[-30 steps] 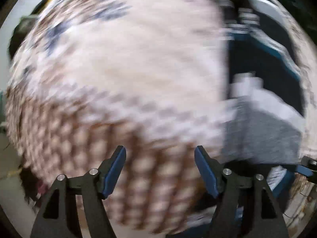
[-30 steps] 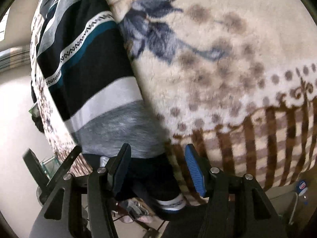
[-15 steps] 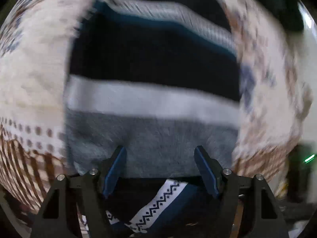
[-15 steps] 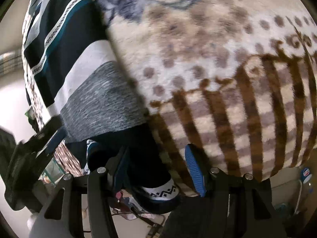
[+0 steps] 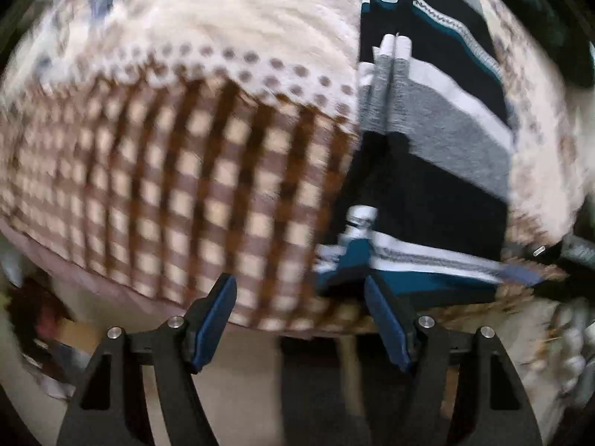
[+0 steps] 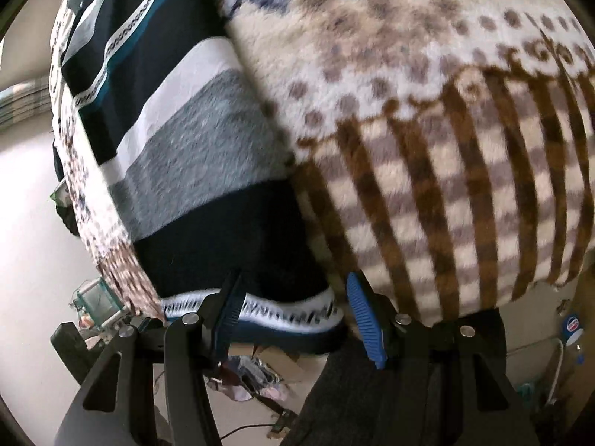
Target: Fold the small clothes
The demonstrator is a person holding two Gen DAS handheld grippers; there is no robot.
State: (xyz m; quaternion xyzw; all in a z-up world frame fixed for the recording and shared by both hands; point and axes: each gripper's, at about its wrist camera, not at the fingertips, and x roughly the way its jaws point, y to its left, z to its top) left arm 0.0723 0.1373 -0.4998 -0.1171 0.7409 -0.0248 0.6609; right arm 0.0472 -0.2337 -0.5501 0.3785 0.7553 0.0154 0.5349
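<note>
left gripper (image 5: 299, 319) swung off striped garment (image 5: 427, 186) | both grippers gaping, empty | right gripper (image 6: 293, 314) at hem

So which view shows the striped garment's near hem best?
The right wrist view: the striped garment is sharp, its patterned hem between the open right gripper. The left wrist view shows it blurred, off right of the open left gripper.

— What's the garment?

— A striped knit sweater (image 6: 193, 148), banded in navy, white, heather grey and teal, with a zigzag-patterned trim.

— How does it lie?

— Flat on a fleece blanket (image 6: 427, 148), its patterned hem (image 6: 282, 312) at the blanket's near edge, slightly overhanging. In the left wrist view the sweater (image 5: 438, 171) looks folded lengthwise.
</note>
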